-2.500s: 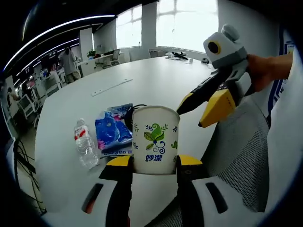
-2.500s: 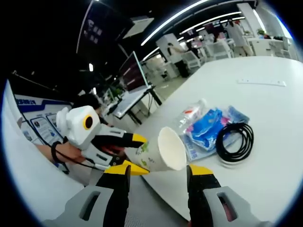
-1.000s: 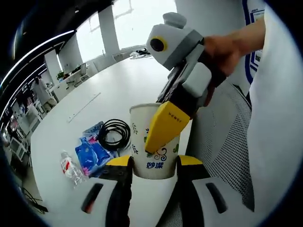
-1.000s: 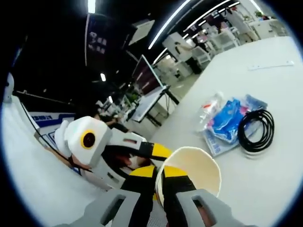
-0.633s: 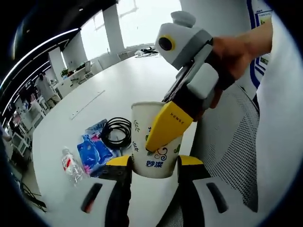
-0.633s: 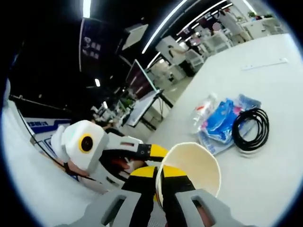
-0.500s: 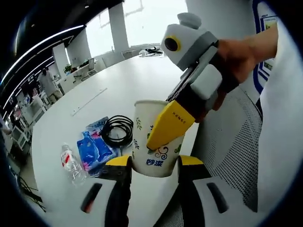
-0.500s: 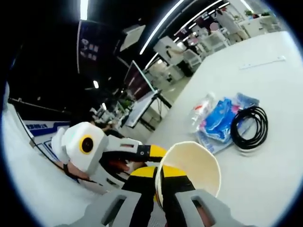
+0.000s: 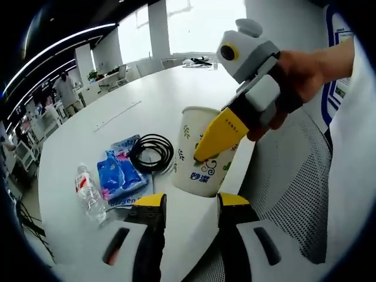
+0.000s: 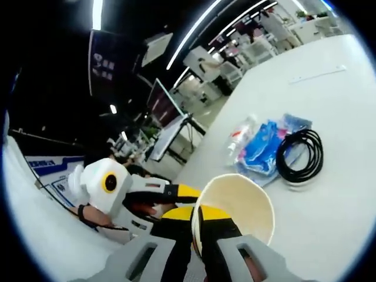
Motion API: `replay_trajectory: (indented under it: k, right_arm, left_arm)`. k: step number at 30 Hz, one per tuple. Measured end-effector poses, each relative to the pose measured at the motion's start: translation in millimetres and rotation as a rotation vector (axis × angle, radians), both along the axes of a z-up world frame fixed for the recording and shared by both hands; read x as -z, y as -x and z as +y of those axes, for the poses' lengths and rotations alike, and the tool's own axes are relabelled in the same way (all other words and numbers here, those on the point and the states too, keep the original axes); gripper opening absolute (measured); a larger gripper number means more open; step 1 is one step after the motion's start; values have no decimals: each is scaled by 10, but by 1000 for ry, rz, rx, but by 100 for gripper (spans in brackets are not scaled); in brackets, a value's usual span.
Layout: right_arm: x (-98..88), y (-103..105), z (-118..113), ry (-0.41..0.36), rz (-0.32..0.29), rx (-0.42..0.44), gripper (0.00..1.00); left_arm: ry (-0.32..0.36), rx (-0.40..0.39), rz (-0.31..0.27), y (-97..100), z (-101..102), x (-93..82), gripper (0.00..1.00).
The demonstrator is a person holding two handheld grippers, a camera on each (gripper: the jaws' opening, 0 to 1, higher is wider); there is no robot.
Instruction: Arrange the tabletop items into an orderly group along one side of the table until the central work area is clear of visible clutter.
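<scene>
Paper cup (image 9: pixel 207 151) pinched at the rim by the right hand-held gripper (image 9: pixel 216 141), one yellow jaw outside the wall, the other inside, near the tabletop (image 9: pixel 147 88) edge at 4 o'clock from the black cable coil (image 9: pixel 151 153). Left hand-held gripper (image 9: pixel 189 202) standing apart just below the cup's base, jaws wide and holding nothing. From the right gripper view, cup mouth (image 10: pixel 238 205) empty and tipped, jaws together on its near lip. Likely very light, thin-walled and easily crushed or bent at the lip; safer taken lower around the body, gently. Blue tissue packs (image 9: pixel 119 175) soft and slack, clear water bottle (image 9: pixel 88 191) smooth and prone to roll, all lying together left of the coil, around 8 o'clock.
</scene>
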State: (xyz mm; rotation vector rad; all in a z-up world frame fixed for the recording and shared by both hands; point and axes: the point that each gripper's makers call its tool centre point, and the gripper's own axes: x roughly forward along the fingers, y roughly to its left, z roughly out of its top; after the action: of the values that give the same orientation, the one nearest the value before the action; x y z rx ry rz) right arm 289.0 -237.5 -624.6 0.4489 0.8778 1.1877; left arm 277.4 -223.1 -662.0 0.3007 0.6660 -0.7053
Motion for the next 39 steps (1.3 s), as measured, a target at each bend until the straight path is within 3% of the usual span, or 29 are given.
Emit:
replay_trajectory:
  k: [8, 21, 34, 39]
  right_arm:
    - [19, -87, -102, -7, 24, 59, 0]
    - [80, -205, -332, 12, 42, 153, 0]
    - [84, -301, -436, 14, 65, 218, 0]
    - [56, -369, -415, 15, 61, 221, 0]
  left_arm:
    - [7, -47, 27, -10, 97, 67, 34]
    - [128, -209, 63, -97, 371, 59, 37]
    - [284, -437, 64, -258, 851, -47, 37]
    - [280, -456, 68, -238, 930, -35, 37]
